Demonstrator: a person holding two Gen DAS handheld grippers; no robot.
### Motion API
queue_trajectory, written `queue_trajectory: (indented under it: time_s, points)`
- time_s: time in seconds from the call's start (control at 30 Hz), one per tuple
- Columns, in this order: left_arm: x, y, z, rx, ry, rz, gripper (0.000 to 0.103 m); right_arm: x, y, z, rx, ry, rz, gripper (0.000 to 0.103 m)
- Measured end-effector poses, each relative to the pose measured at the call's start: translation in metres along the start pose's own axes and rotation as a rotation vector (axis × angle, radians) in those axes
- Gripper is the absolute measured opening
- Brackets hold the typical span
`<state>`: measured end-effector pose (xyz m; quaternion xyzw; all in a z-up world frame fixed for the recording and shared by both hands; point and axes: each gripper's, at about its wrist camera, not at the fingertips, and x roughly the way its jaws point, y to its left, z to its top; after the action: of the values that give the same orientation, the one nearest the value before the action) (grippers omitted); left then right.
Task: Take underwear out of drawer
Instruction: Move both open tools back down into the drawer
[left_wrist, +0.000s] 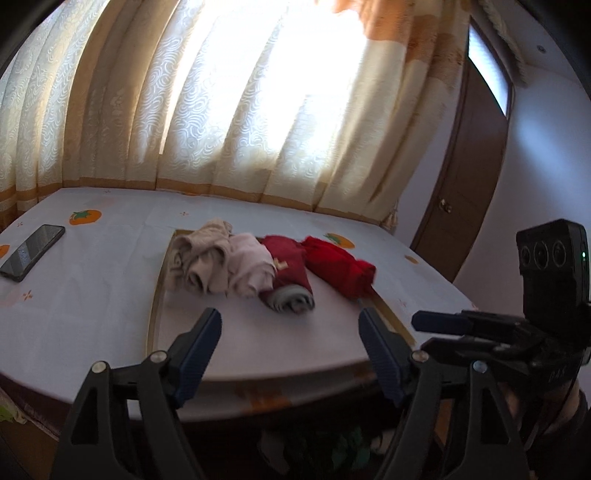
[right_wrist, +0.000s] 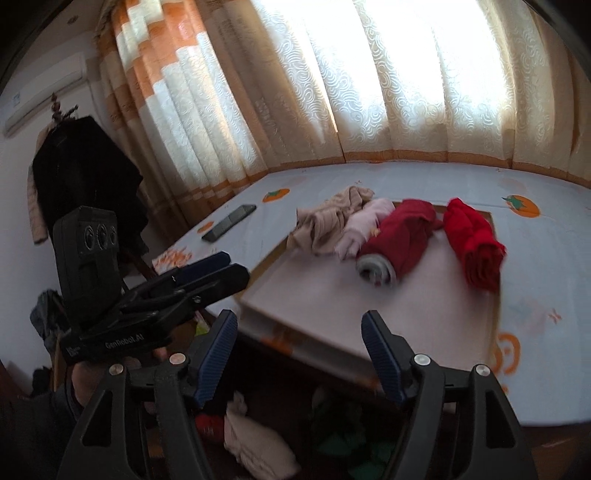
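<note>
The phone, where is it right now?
The phone lies flat at the table's far left in the left wrist view, left of the beige garment ending the clothes row.

Four rolled pieces of underwear lie on the table (left_wrist: 92, 295): one beige (left_wrist: 201, 254), one pale pink (left_wrist: 251, 266), one dark red (left_wrist: 288, 269), one bright red (left_wrist: 338, 266). One phone (left_wrist: 31, 252) lies there too.

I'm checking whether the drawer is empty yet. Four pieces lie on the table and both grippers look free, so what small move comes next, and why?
Probably lower the right gripper toward the open drawer below the table edge. Its jaws stand open and empty, and a pale pink piece and something green show inside the drawer. The left gripper is open and empty too.
</note>
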<state>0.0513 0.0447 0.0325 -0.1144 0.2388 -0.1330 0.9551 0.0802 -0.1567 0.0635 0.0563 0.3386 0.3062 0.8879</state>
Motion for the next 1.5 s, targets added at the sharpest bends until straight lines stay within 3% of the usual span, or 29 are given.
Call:
queue_trajectory:
  time_s: [0.33, 0.73, 1.07, 1.5]
  points:
    - [-0.021, -0.003, -0.061, -0.015, 0.049, 0.047, 0.085, -0.045, 0.014, -0.063, -0.056, 0.025, -0.036, 0.073]
    - [-0.001, 0.000, -0.107, -0.012, 0.182, 0.098, 0.087, -0.040, -0.017, -0.120, -0.027, 0.092, -0.137, 0.073]
    - [-0.017, 0.028, -0.106, -0.025, 0.154, 0.203, 0.091, -0.010, -0.036, -0.148, -0.050, 0.163, -0.215, 0.073]
    - [-0.010, 0.031, -0.107, 0.000, 0.205, 0.193, 0.092, 0.049, -0.021, -0.154, -0.226, 0.259, -0.238, 0.073]
